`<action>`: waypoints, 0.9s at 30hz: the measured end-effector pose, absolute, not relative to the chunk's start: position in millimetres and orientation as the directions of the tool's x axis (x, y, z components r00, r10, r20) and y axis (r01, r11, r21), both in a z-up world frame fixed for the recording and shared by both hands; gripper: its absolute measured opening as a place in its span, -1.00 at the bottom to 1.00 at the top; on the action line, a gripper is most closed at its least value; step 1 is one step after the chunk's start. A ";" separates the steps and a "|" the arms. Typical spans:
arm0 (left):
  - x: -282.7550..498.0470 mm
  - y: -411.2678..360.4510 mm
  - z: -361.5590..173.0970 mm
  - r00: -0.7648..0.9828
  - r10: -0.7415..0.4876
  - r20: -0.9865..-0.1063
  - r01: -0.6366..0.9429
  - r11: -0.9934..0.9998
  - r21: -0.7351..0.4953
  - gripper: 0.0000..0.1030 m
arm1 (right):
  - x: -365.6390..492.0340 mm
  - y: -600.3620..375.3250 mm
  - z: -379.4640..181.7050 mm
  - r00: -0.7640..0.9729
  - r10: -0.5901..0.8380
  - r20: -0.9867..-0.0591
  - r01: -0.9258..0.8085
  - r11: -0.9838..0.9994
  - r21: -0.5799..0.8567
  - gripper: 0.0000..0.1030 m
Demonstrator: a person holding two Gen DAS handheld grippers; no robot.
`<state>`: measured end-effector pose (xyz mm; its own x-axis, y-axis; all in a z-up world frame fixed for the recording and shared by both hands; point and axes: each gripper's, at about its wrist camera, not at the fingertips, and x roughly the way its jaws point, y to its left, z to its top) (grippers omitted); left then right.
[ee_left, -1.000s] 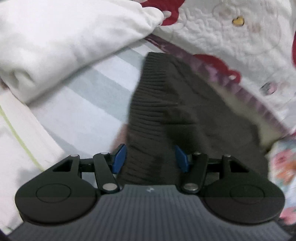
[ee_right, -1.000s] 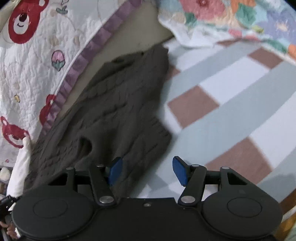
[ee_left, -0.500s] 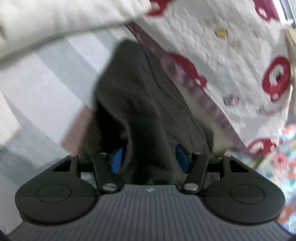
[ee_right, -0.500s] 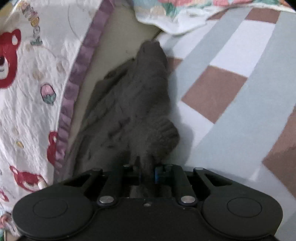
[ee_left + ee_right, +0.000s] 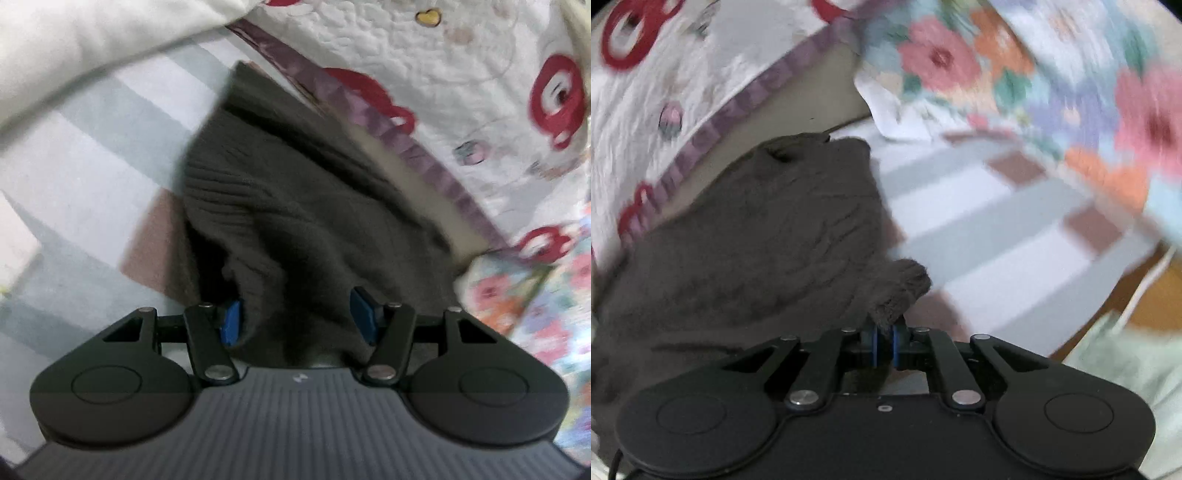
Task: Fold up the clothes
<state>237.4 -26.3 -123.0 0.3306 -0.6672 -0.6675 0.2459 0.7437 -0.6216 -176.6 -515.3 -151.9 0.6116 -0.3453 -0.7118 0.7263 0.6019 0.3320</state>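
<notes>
Nearest in the right wrist view, the right gripper (image 5: 882, 343) has its blue pads pressed almost together on a bunched corner of the dark grey knitted sweater (image 5: 757, 251), which rises from the pinch and spreads away to the left. In the left wrist view, the left gripper (image 5: 293, 319) has its jaws spread wide, the sweater (image 5: 295, 221) heaped between the pads (image 5: 231, 321) with a fold against the left one; neither pad is pressing it.

The sweater lies on the striped and checked bedsheet (image 5: 85, 158), along the purple edge of a white quilt with red bears (image 5: 480, 92). Only the left view shows the white pillow (image 5: 74, 48) beyond the sweater. Only the right view shows the floral blanket (image 5: 1015, 74) widely, plus a wooden strip (image 5: 1156, 295) at the far right.
</notes>
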 end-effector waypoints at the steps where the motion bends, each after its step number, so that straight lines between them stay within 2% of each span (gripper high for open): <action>1: 236.2 -28.9 -121.5 0.350 -0.625 -0.697 0.263 0.780 -0.568 0.15 | -175.9 -514.0 -157.9 0.617 -0.349 -0.705 0.736 0.574 0.360 -0.76; 3: 233.7 -36.9 -117.3 0.376 -0.558 -0.740 0.309 0.828 -0.467 0.15 | -166.9 -509.9 -169.1 0.599 -0.346 -0.723 0.748 0.565 0.349 -0.72; 7: 233.2 -43.5 -117.1 0.332 -0.575 -0.748 0.325 0.814 -0.481 0.35 | -167.7 -507.1 -175.8 0.593 -0.350 -0.725 0.754 0.557 0.348 -0.63; 9: 233.0 -42.2 -120.7 0.306 -0.593 -0.745 0.303 0.803 -0.514 0.36 | -171.0 -509.1 -177.4 0.601 -0.350 -0.718 0.755 0.544 0.366 -0.62; 16: 233.1 -45.7 -117.9 0.379 -0.570 -0.729 0.312 0.821 -0.479 0.40 | -167.6 -504.6 -182.2 0.593 -0.364 -0.718 0.754 0.563 0.338 -0.54; 17: 233.6 -46.9 -120.6 0.387 -0.565 -0.729 0.316 0.824 -0.471 0.32 | -167.8 -503.4 -182.4 0.595 -0.366 -0.716 0.753 0.566 0.336 -0.54; 18: 231.6 -50.7 -120.9 0.398 -0.562 -0.726 0.348 0.824 -0.447 0.15 | -168.0 -502.3 -182.6 0.596 -0.368 -0.714 0.751 0.569 0.334 -0.51; 19: 227.5 -60.7 -118.4 0.402 -0.531 -0.746 0.401 0.834 -0.379 -0.79 | -167.0 -501.6 -183.0 0.606 -0.357 -0.711 0.738 0.584 0.337 -0.48; 20: 222.9 -70.3 -115.6 0.414 -0.501 -0.759 0.448 0.839 -0.309 -0.92 | -166.1 -501.0 -183.3 0.616 -0.345 -0.708 0.725 0.599 0.339 -0.48; 21: 215.8 -77.7 -110.9 0.452 -0.476 -0.754 0.479 0.843 -0.246 -0.92 | -163.9 -500.6 -182.6 0.614 -0.340 -0.712 0.720 0.612 0.328 -0.48; 22: 209.7 -83.9 -105.5 0.486 -0.458 -0.744 0.501 0.844 -0.192 -0.92 | -161.9 -502.4 -181.5 0.616 -0.324 -0.718 0.711 0.620 0.330 -0.58; 24: 207.2 -79.4 -84.7 0.552 -0.463 -0.694 0.486 0.854 -0.183 -0.93 | -159.2 -507.4 -178.9 0.619 -0.293 -0.729 0.699 0.628 0.341 -0.71; 27: 194.3 -46.7 -25.5 0.718 -0.425 -0.552 0.436 0.892 -0.119 -0.92 | -163.5 -519.0 -160.5 0.645 -0.301 -0.703 0.689 0.627 0.363 -0.80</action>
